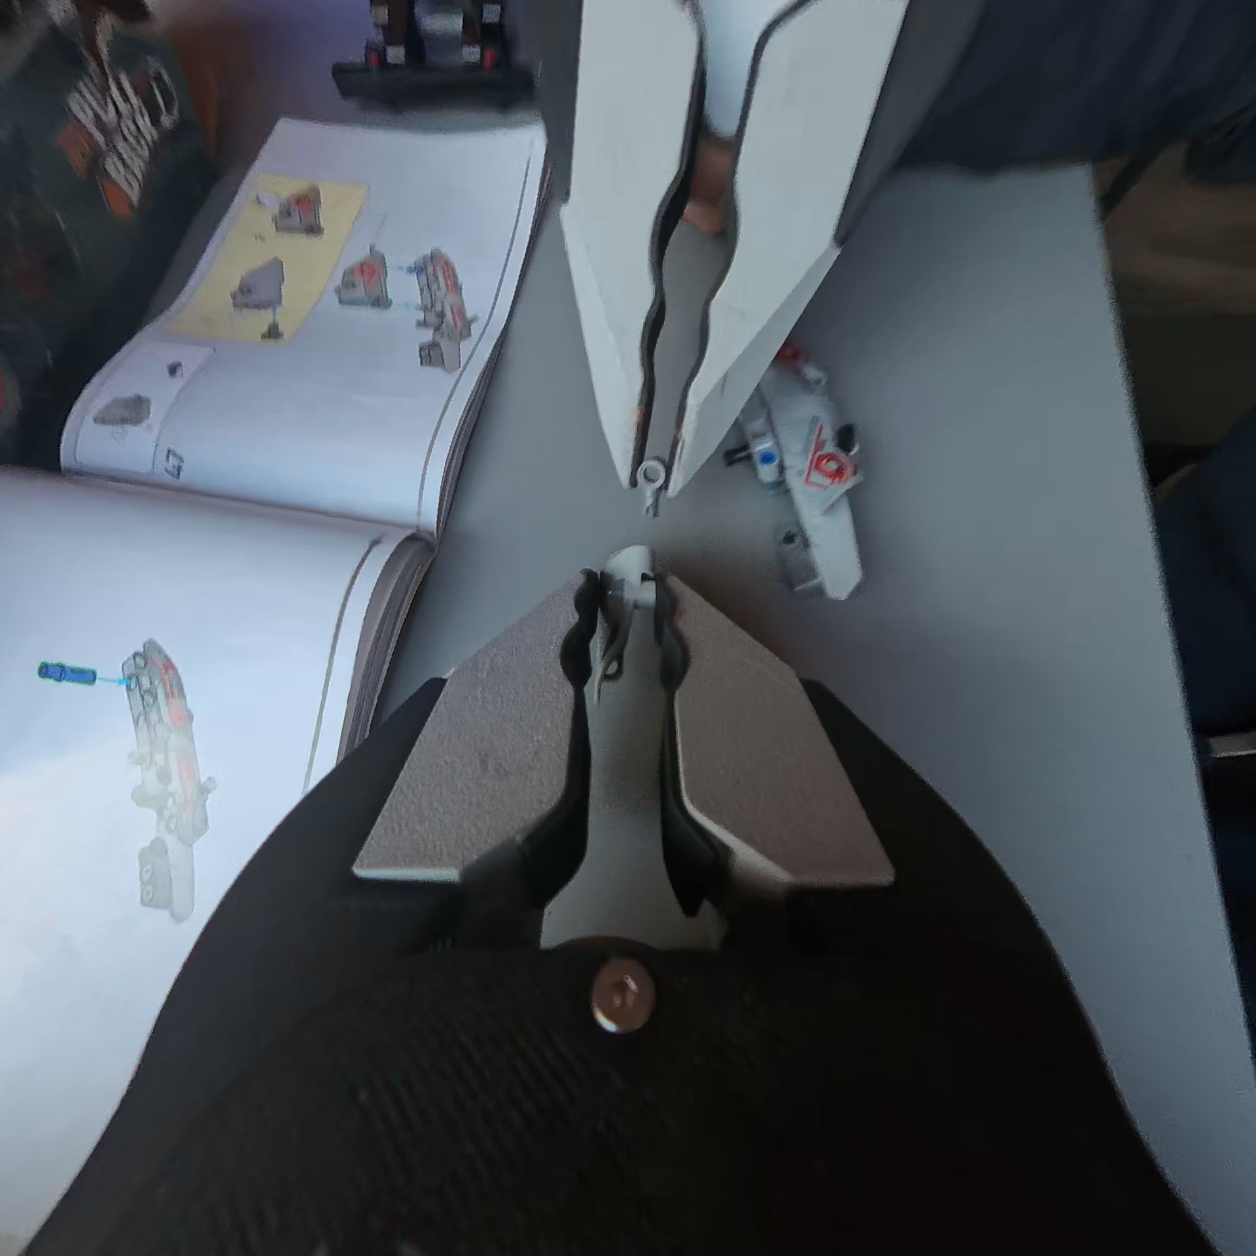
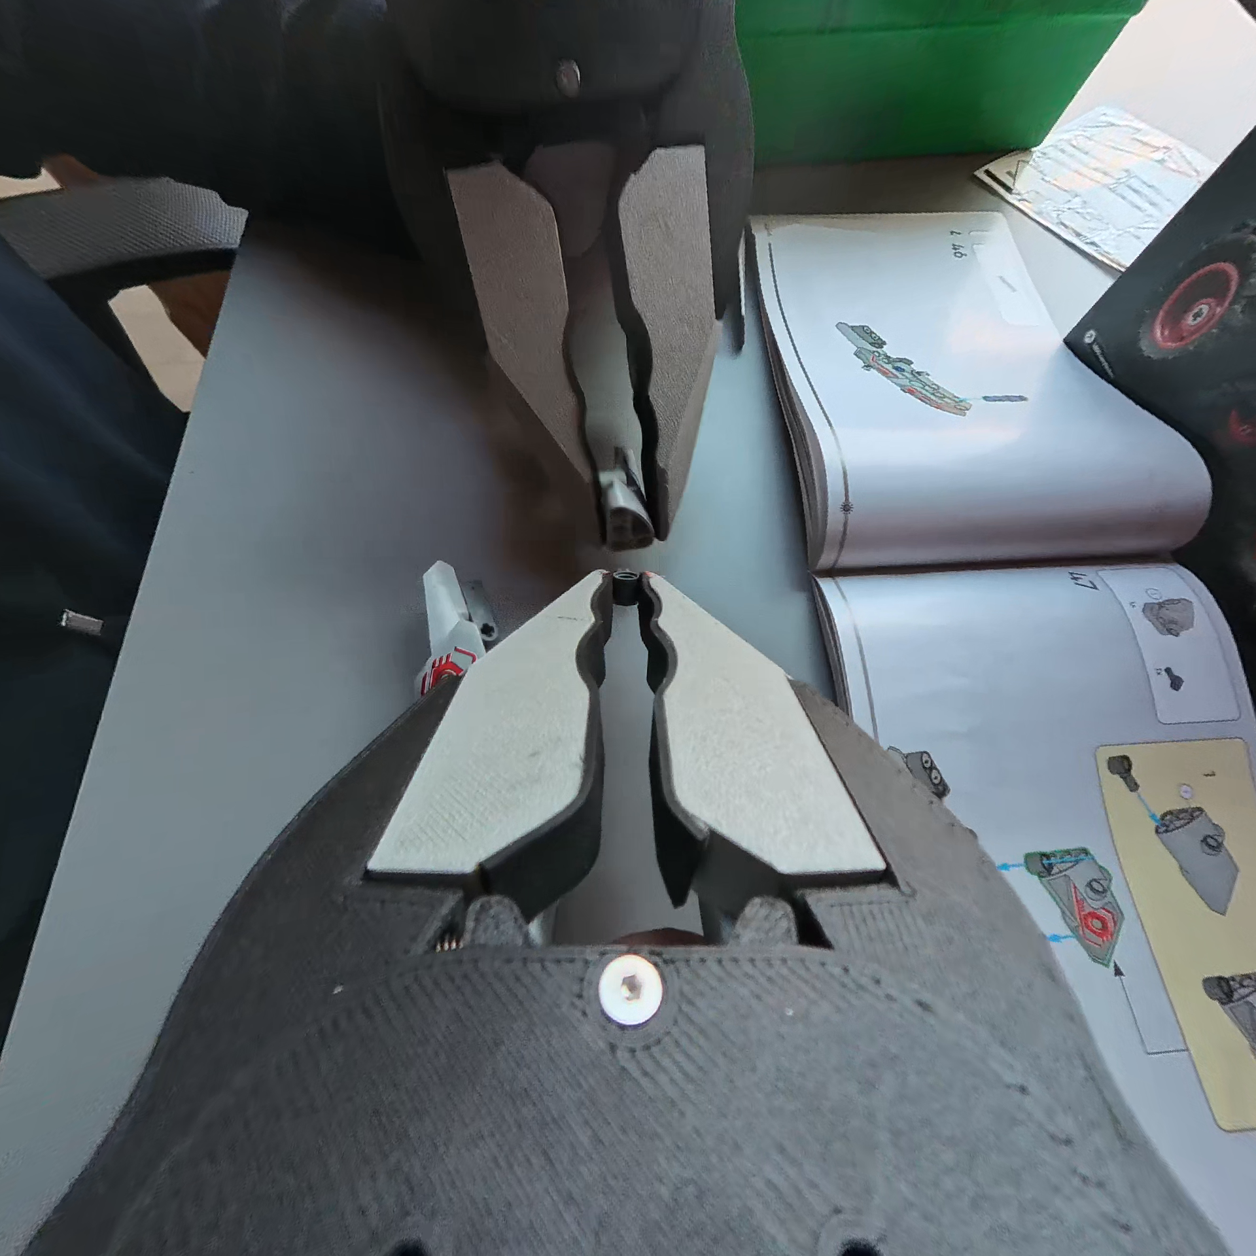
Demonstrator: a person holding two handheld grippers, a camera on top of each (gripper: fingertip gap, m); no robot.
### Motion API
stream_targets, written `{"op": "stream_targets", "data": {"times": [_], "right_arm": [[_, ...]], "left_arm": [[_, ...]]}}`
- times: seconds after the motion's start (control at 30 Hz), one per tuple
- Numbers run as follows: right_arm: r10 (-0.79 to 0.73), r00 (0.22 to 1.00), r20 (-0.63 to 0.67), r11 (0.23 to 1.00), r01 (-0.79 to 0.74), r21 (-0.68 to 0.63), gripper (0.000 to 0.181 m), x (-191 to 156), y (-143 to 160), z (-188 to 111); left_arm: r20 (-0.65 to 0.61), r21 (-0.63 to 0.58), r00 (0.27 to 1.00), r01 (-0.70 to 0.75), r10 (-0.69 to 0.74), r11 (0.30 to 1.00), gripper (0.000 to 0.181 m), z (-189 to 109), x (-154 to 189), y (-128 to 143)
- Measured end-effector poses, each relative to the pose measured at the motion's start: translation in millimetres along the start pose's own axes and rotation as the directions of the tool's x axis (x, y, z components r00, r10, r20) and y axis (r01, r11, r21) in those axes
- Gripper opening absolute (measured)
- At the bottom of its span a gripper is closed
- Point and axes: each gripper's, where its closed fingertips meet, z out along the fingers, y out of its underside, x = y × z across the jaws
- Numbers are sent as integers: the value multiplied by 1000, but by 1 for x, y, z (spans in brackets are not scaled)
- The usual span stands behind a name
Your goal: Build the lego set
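My left gripper [image 1: 629, 578] is clamped on a light grey wedge-shaped lego piece [image 1: 629, 567], rounded tip poking out past the fingertips; seen from the right wrist view, that piece [image 2: 625, 506] shows a darker end face w/ a hollow. My right gripper [image 2: 626, 584] is pinched tight on a tiny dark pin [image 2: 626, 586], held tip-to-tip facing the left one, small gap btwn them, both above the grey table [image 1: 951, 679].

Biggest thing around: the open instruction booklet [image 1: 306, 380], lying just beside the grippers, pages curling up at the spine. Next, a grey sub-assembly [image 1: 812, 476] w/ red-and-white markings and a blue dot, lying flat on the table near the right gripper's fingers. Smaller: a dark grey connector w/ two holes [image 2: 924, 768] resting at the booklet edge.

Hard to make out: most of the wedge piece is hidden btwn the left fingers; the pin's lower part is buried in the right tips. Sub-assembly is half covered by my right gripper in its own view. Dark box [image 2: 1189, 326] w/ a red wheel printed on it is cut off at frame edge.
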Motion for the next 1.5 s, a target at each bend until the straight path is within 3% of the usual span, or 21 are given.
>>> {"op": "stream_targets", "data": {"times": [0.03, 0.23, 0.37, 0.5, 1.33, 1.5], "right_arm": [[-11, 1000, -7, 1000, 11, 0, 4, 1, 0, -2], [-25, 999, 45, 991, 19, 130, 4, -9, -21, -20], [-52, 998, 34, 975, 44, 219, 4, -17, -40, -28], [-104, 994, -9, 950, 102, 293, 4, -23, -56, -37], [-161, 983, -84, 930, 179, 322, 4, -24, -60, -34], [-176, 978, -108, 924, 202, 324, 4, -22, -59, -34]], "left_arm": [[-27, 54, 1000, -5, 6, 999, 12, -3, 5, -8], [-86, 243, 994, -44, 67, 969, 12, -23, 20, -28], [-73, 425, 987, -101, 145, 899, 12, -41, 26, -49], [-67, 450, 983, -121, 169, 885, 12, -41, 29, -53], [34, 489, 977, -199, 209, 849, 11, -44, 32, -62], [12, 496, 984, -160, 177, 854, 11, -43, 31, -62]]}}
